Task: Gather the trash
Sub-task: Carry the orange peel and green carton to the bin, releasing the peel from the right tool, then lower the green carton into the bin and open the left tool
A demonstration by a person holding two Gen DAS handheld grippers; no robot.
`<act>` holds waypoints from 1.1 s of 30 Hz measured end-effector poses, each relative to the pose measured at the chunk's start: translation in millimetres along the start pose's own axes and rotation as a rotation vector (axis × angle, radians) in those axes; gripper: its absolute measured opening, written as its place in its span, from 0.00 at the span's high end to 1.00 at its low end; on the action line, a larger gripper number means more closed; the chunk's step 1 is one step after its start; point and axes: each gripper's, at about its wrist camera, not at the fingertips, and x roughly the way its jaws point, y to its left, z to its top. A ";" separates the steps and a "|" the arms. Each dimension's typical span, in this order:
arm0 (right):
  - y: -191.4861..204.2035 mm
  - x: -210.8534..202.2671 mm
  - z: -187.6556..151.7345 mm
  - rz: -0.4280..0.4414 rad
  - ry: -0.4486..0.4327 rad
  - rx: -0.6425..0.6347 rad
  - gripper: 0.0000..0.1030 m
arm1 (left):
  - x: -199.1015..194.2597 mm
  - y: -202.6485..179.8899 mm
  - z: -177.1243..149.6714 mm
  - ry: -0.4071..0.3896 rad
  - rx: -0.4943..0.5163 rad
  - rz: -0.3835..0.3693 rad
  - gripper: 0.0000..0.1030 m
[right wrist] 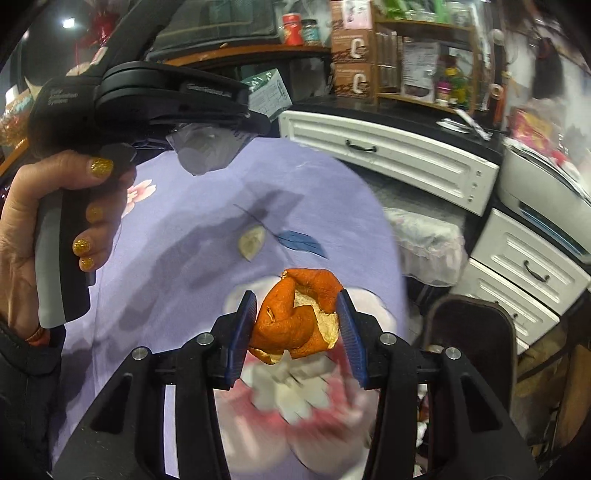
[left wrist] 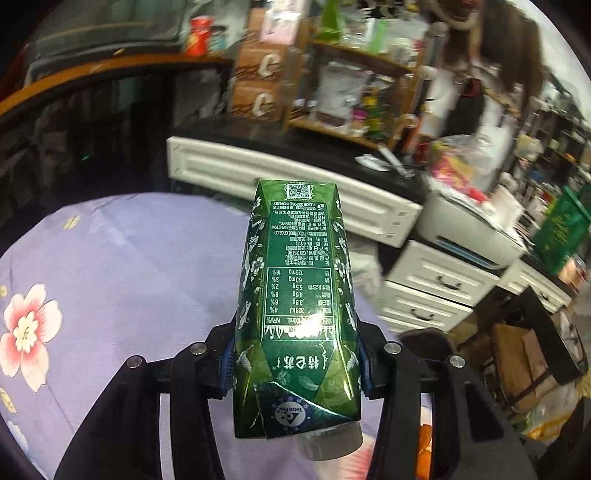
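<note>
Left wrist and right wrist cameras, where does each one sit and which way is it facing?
Left wrist: on the left tongs, facing down along them at the green carton they clamp, above the purple floral cloth.
Right wrist: on the right tongs, facing the orange peel they hold; the person's left hand shows too.
Shared: the cloth, white drawers, cluttered shelf.

Tablecloth (left wrist: 129,258): lilac, pink flower print. White drawers (right wrist: 388,155) just beyond its far edge; more drawers (left wrist: 436,291) to their right, printer (left wrist: 476,236) on top. Wooden shelf (left wrist: 354,92), cluttered, stands above the drawers. Red can (left wrist: 199,35) far left of the shelf.
</note>
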 end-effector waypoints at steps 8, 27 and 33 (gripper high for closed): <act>-71.1 -48.8 -38.8 -0.097 -0.029 0.091 0.56 | -11.6 -73.7 -23.5 -0.015 0.145 -0.108 0.53; -202.3 1.0 -120.8 -0.197 0.084 0.363 0.56 | -0.9 -179.0 -91.4 0.126 0.243 -0.228 0.53; -217.7 28.8 -134.6 -0.218 0.123 0.392 0.56 | 6.7 -195.2 -104.4 0.155 0.240 -0.227 0.53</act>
